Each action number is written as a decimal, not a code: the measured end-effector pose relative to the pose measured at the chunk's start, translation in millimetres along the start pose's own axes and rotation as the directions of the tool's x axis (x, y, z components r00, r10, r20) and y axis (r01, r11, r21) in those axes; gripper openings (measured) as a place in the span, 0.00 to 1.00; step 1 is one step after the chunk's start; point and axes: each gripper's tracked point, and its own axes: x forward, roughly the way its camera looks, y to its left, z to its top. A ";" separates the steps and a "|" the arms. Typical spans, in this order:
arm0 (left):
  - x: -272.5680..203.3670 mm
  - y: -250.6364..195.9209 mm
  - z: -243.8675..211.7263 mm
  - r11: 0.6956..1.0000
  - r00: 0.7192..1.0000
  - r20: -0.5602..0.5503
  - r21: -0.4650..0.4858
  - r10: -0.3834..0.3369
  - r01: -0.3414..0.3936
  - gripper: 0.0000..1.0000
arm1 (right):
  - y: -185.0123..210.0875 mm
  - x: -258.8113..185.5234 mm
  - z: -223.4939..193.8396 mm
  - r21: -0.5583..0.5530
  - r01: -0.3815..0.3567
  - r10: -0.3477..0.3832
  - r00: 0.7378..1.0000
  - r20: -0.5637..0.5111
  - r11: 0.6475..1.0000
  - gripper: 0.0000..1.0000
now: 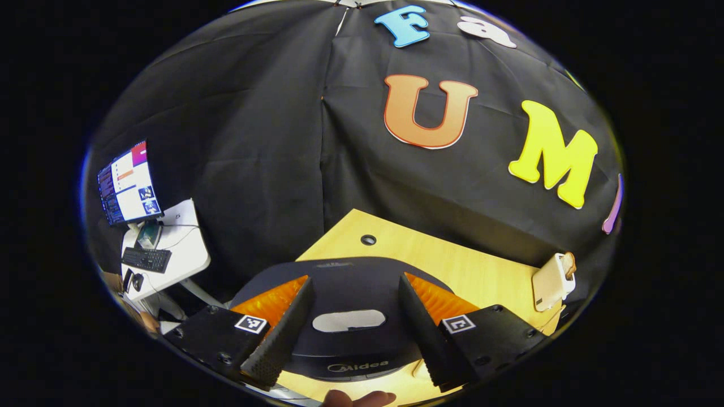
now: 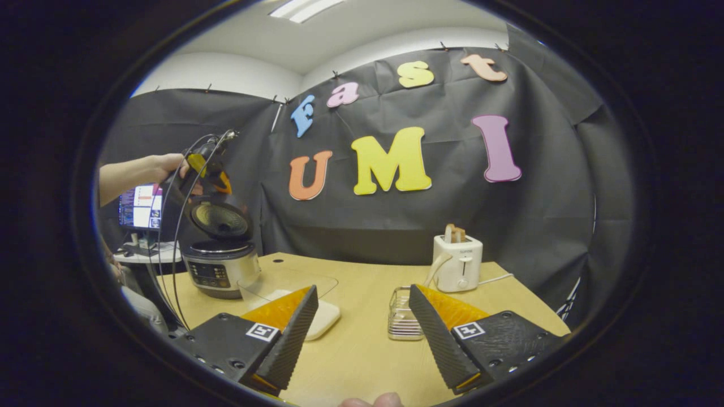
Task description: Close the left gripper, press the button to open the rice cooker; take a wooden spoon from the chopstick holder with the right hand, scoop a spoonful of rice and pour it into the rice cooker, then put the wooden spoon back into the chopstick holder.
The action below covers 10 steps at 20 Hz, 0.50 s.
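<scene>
1. Left gripper view: the left gripper (image 1: 356,280) is standing with its fingers apart, holding nothing. The cooker's (image 1: 353,362) dark lid (image 1: 350,294) is showing between them, near the tabletop's (image 1: 452,265) left edge. I cannot tell if either finger is touching the lid. The toaster (image 1: 554,280) is sitting at the far right edge.

2. Right gripper view: the right gripper (image 2: 363,288) is hovering over the tabletop's (image 2: 362,350) near edge, fingers apart and empty. The cooker (image 2: 220,268) is standing at the far left corner with its lid (image 2: 220,220) raised. A hand (image 2: 164,167) is holding the left gripper (image 2: 206,169) just above the lid. A small clear holder (image 2: 403,314) is sitting mid-table before the toaster (image 2: 458,263), partly behind the right finger. I cannot make out a spoon in it, nor any rice.

3. Progress, as I judge it: the opening step is looking done. Fetching the spoon, scooping, pouring and returning it are all waiting.

4. Between views: the right one is revealing the open lid and the holder. The left one is giving the close look at the lid's outside.
</scene>
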 end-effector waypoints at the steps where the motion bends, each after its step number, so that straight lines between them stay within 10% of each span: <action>1: -2.6 -1.2 -5.1 1.000 1.000 0.019 0.010 -0.002 0.002 0.96 | 0.1 -2.5 2.1 -0.005 0.004 -0.004 1.000 0.006 1.000 0.96; 10: -13.5 -2.2 -57.5 0.997 0.984 0.175 0.074 0.010 -0.023 0.96 | -0.9 -1.7 -9.3 -0.012 0.024 -0.024 0.999 -0.025 1.000 0.92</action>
